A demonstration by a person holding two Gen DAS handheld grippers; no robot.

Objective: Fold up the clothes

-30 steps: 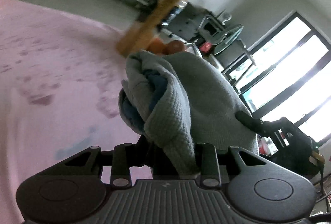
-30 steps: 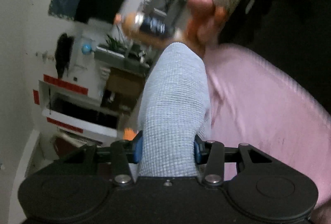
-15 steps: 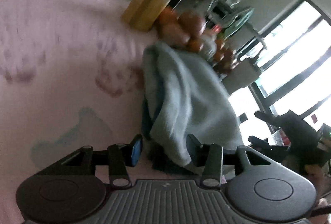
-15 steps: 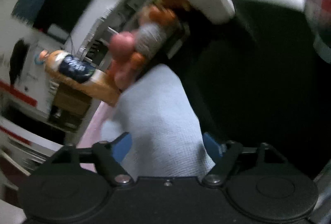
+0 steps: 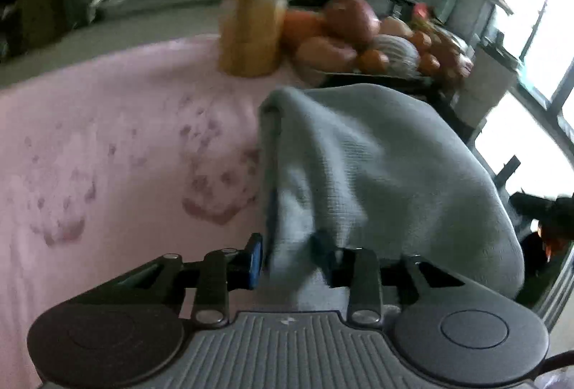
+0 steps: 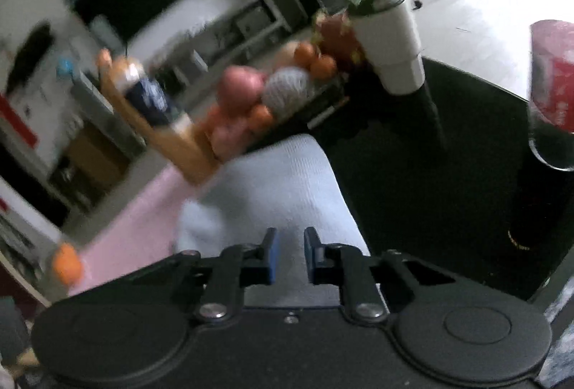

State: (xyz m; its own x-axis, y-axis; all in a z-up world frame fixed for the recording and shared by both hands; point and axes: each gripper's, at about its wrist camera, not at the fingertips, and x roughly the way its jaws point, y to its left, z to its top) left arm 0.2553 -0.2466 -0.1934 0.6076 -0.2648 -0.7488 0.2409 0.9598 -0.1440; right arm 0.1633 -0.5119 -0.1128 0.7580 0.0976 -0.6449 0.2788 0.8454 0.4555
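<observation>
A pink cloth with a faint darker print (image 5: 118,152) covers the tabletop, and beyond it the room is a blur of shelving, a dark screen on the wall and bright windows on the right. At the far edge of the pink cloth stands an orange juice bottle (image 5: 253,30), and just beside it a heap of fruit (image 5: 344,41), with red apples, small oranges and a pale striped melon. In the right wrist view a white tumbler (image 6: 391,44) stands past the fruit on a dark mat (image 6: 430,173), and a red-and-white container (image 6: 552,80) sits at the right edge of the frame.

The grey-blue waffle-knit garment (image 5: 373,166) lies bunched on the tabletop, straddling the line where the pink cloth meets the dark mat, with its far end close to the fruit. Its left edge shows folded layers with a darker blue lining.

The left gripper (image 5: 290,254) has its fingers (image 5: 255,259) parted, with a hanging fold of the garment lying between them; the right finger is partly hidden by the cloth, and the left blue pad stands just clear of the fabric. The right gripper (image 6: 290,258) sits low over the near end of the garment (image 6: 280,191), its fingers (image 6: 271,258) drawn close with a narrow gap between the blue pads; no cloth is pinched between them.
</observation>
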